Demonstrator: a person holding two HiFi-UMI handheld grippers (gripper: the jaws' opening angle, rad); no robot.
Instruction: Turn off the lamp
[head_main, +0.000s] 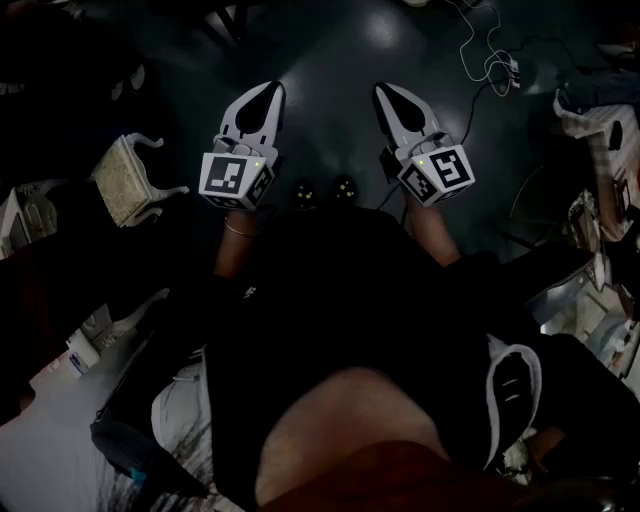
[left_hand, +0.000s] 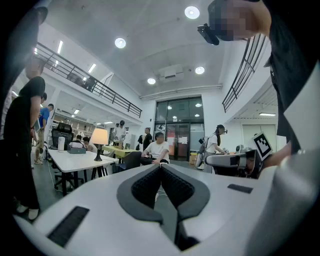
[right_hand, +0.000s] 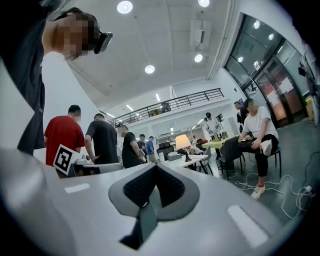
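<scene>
Both hand-held tools are pictured well short of the white table, on which the lamp is seen standing upright with its shade aglow. The lamp's dark base is planted on the tabletop, towards the table's right-hand end as framed in the left gripper view. A grey box and a white cylinder are set on the same table, just to the lamp's left.

The left gripper is shown with its jaws brought together, the ribbed pads meeting at the tips and nothing caught between them. The right gripper is likewise closed, pad pressed to pad, with nothing held. Both are pointed level, towards the table. In the head view the two are seen side by side above a dark floor.

Past the table, a seated person in a white shirt is framed against glass doors. A person in black is caught standing at the table's near left side. In the right gripper view, a person in red and a person in a dark shirt are grouped to the left of the table.
</scene>
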